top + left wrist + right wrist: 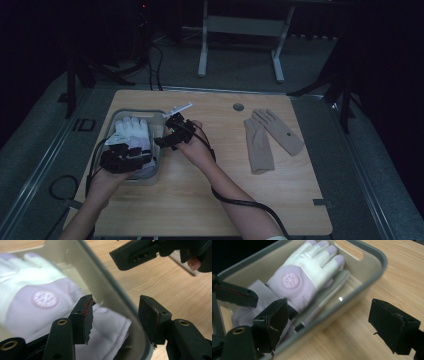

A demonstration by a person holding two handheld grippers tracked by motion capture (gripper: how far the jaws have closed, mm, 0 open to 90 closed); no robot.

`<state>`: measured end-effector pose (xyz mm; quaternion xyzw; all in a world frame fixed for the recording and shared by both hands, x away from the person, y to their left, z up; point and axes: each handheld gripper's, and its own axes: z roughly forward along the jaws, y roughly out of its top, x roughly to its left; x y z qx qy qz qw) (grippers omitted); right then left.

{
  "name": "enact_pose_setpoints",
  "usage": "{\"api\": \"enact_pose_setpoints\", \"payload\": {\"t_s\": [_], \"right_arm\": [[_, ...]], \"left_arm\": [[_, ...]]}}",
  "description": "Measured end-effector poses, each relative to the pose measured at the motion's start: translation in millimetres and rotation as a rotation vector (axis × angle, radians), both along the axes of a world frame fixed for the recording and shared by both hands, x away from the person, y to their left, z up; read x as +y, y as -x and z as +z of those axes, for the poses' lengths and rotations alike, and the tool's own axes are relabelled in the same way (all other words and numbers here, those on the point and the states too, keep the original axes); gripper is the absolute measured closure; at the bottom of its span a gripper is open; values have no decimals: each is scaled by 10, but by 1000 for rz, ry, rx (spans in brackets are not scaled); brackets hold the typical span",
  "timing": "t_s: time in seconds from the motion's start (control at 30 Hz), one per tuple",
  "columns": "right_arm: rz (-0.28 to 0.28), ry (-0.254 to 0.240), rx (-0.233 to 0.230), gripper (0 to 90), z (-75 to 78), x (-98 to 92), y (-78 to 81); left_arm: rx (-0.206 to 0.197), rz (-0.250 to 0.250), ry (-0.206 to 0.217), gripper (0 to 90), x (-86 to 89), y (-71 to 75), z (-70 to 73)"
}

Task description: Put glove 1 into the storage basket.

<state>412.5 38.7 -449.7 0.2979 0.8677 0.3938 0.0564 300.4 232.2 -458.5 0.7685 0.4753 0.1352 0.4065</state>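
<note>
One grey tub (111, 126) was found on the wooden table (210, 200), toward its left side. One white and lilac glove (132, 131) was counted inside it, lying flat with its round badge upward; further pale fabric was seen beneath it, but whether that was a second glove could not be told. Two beige gloves (270, 136) were counted on the right half of the table, overlapping each other and well apart from the tub. One small white item (181, 107) was noted just behind the tub; its nature could not be made out.

Two grippers were observed. The left gripper (113, 320) was held over the near end of the tub, its jaws set moderately apart with nothing clamped; one jaw stood above the cuff of the white and lilac glove, the other above the table, and the tub's right wall ran beneath the gap. The right gripper (332, 326) was held at the tub's right rim, jaws spread wide and empty. The glove lay beyond and below its left jaw, untouched, and the tub wall passed between the jaws.
</note>
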Motion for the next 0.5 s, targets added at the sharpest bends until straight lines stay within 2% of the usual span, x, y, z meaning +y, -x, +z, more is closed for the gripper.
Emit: {"api": "enact_pose_setpoints", "payload": {"t_s": [0.17, 0.3, 0.4, 0.43, 0.47, 0.5], "right_arm": [[-14, -6, -13, 152, 1, -219, 20], [-14, -16, -28, 142, 7, -411, 66], [-22, -29, -24, 139, 11, -592, 99], [-22, -29, -24, 139, 11, -592, 99], [-28, -33, -19, 138, 14, -636, 102], [-35, -51, -11, 130, 30, -760, 117]], "left_arm": [[-33, -29, 25, 458, -152, 13, 25], [-49, -75, 27, 441, -301, 40, 32], [-53, -115, 35, 346, -428, 54, 26], [-53, -115, 35, 310, -428, 54, 26], [-47, -137, 28, 310, -536, 51, 11], [-47, -151, 32, 233, -582, 51, 1]]}}
